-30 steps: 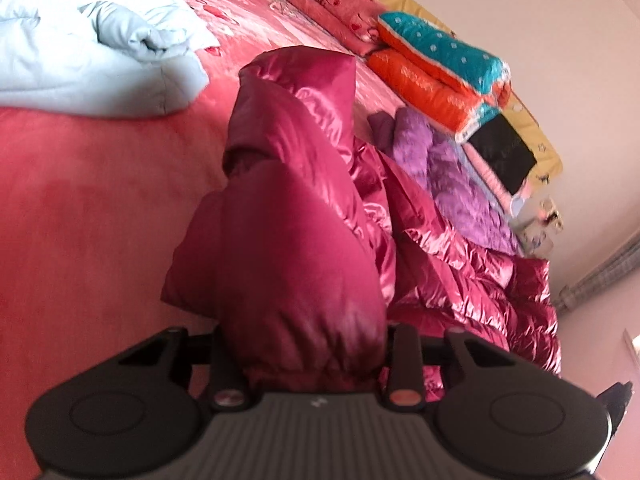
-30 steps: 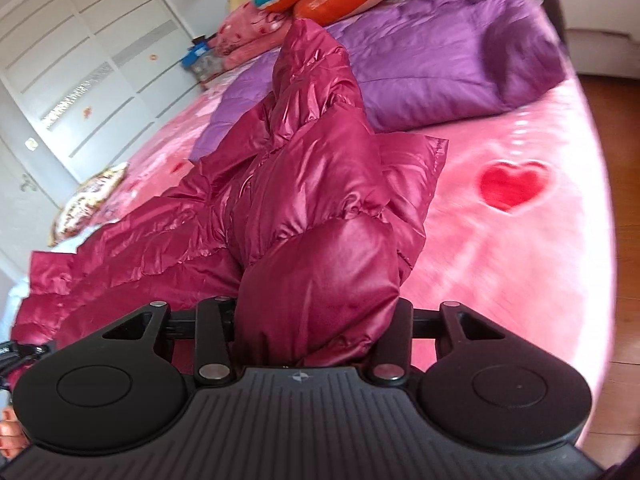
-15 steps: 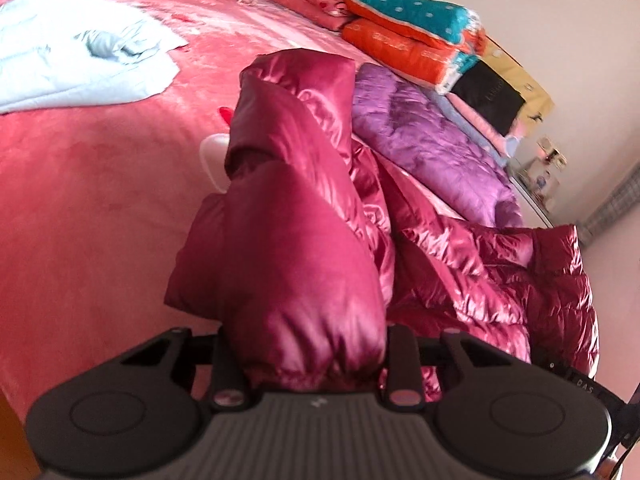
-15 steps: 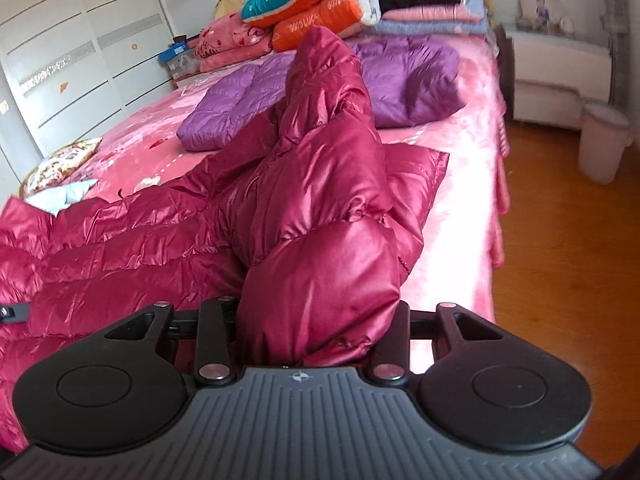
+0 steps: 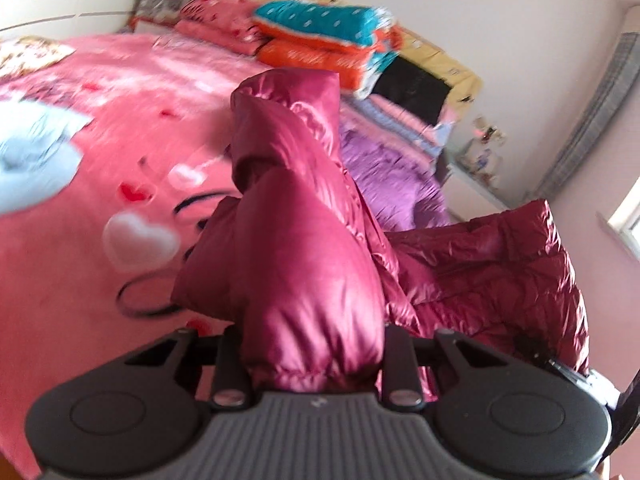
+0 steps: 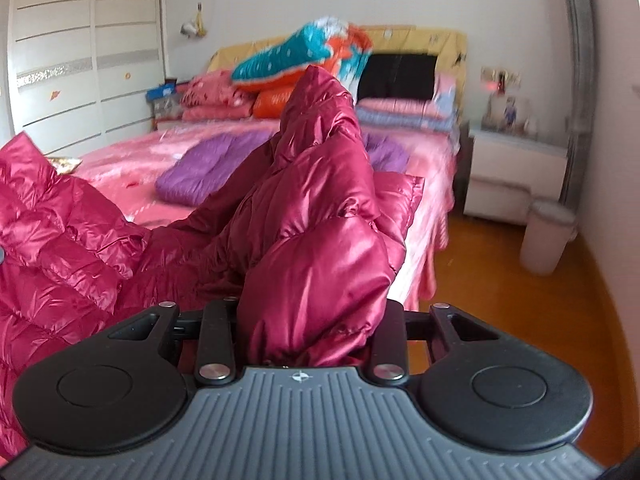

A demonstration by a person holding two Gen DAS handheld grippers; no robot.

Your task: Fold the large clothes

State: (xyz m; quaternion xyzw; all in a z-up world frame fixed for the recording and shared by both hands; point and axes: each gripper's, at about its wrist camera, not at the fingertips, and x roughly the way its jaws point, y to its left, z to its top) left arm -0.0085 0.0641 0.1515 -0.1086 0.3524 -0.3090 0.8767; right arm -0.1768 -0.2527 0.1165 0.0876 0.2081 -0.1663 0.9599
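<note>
Glossy crimson puffer jacket point(image 5: 304, 248), quilted, bunched

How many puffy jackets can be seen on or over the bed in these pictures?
2. The dark red jacket is gripped by the left gripper and the right gripper, both closing. The purple jacket lies on the bed behind. More may be hidden.

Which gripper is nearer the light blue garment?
Left. The light blue garment lies left of the left gripper; the right gripper is farther right. Both sets of jaws are closing on the red jacket.
</note>
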